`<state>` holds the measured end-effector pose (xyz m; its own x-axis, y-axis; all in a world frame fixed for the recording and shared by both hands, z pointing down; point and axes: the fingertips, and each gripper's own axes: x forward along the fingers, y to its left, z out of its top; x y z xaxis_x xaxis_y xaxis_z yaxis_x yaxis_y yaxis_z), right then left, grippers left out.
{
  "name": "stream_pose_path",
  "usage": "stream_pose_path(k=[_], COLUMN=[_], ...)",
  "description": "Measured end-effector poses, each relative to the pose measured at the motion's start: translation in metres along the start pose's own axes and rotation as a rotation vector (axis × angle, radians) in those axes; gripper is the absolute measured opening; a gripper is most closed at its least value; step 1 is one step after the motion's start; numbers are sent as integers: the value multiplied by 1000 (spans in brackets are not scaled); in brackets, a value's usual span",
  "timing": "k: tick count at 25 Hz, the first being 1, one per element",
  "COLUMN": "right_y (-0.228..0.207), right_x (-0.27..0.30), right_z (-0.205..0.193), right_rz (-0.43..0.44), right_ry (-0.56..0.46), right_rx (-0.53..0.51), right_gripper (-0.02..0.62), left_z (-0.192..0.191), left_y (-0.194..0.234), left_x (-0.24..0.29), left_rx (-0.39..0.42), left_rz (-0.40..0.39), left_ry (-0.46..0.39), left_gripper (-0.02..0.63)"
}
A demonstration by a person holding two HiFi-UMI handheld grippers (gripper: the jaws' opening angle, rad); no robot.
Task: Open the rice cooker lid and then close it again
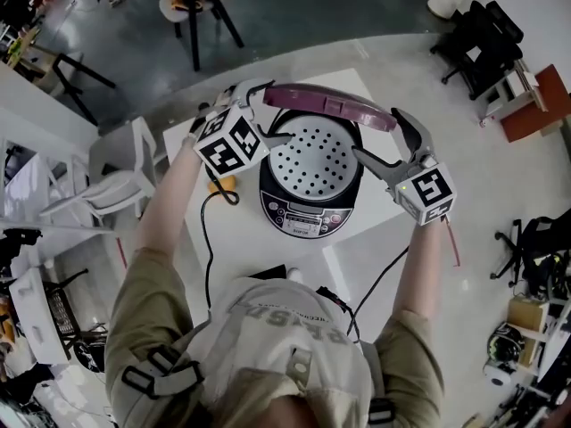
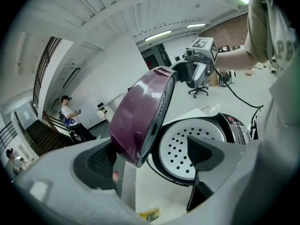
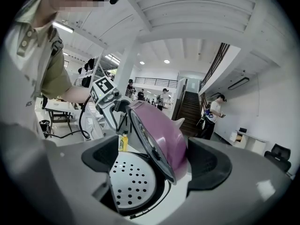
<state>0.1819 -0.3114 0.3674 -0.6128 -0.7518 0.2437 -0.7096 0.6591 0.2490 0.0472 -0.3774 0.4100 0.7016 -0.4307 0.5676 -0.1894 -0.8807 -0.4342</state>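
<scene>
Rice cooker, round and black with a silver control panel (image 1: 302, 214), sits in the middle of the white counter (image 1: 259, 252). Its glossy mauve plastic lid (image 1: 332, 105) stands raised at the far side, so the white perforated plate (image 1: 328, 160) inside is exposed. The left gripper (image 1: 261, 114) and right gripper (image 1: 385, 141) flank the lid. Each has its jaws spread wide with the lid's edge between them, and no pad seems to press on it. Opening looks done, so closing is likely next. Best to tip the lid forward evenly from both sides, then push down on its top — firmly enough to latch, without sliding the cooker or catching a jaw under the rim.
</scene>
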Motion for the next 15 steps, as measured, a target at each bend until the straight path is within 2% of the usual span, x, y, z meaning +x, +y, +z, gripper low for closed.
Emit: stream_pose_path(k=[3,15], right_y=[8,40], right_x=[-5,-18], right_z=[-8,-24], right_rz=[-3,34], right_ry=[36,79], right_rx=[-6,0], right_gripper=[436,442], left_z=[-4,-20], left_y=[-11,-50], left_x=[-3,-11], left_rx=[17,42], left_rz=[-4,-51], left_ry=[22,72], left_gripper=[486,508])
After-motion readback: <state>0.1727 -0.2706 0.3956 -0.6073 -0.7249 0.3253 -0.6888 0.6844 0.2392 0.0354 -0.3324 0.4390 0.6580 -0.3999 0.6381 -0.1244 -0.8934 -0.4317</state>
